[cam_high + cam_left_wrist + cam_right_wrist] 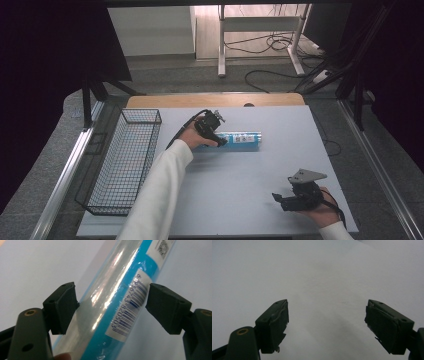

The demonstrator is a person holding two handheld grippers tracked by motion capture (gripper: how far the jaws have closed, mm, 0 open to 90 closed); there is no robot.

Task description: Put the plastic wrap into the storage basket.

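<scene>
The pale grey table (240, 175) is the biggest thing here, with a strip of bare wood along its far edge. Most of its top lies open: the whole near middle and the far right corner carry nothing.

Along its left edge stands a black wire basket (125, 160), long and narrow, running from far to near; it holds nothing that can be made out.

Past the middle of the table, toward the far side, lies a blue and clear roll (239, 140) on its side, its length running left to right, well apart from the basket. In the left gripper view the roll (117, 300) shows a shiny clear wrap over a blue band and a white barcode label (130, 307); the digits beside the bars appear to end in 820503, the rest too blurred to read. A second white label (162, 247) at the top of that view is unreadable.

The left gripper (212, 131) sits at the left end of the roll. Its jaws stand either side of the roll at about half spread: one pad (63, 307) touches the wrap, the other stands just clear of the barcode label, so the grip isn't closed.

The right gripper (287, 199) rests near the near right corner, close to the table's near edge, jaws wide and holding nothing, over bare table (319, 277).
</scene>
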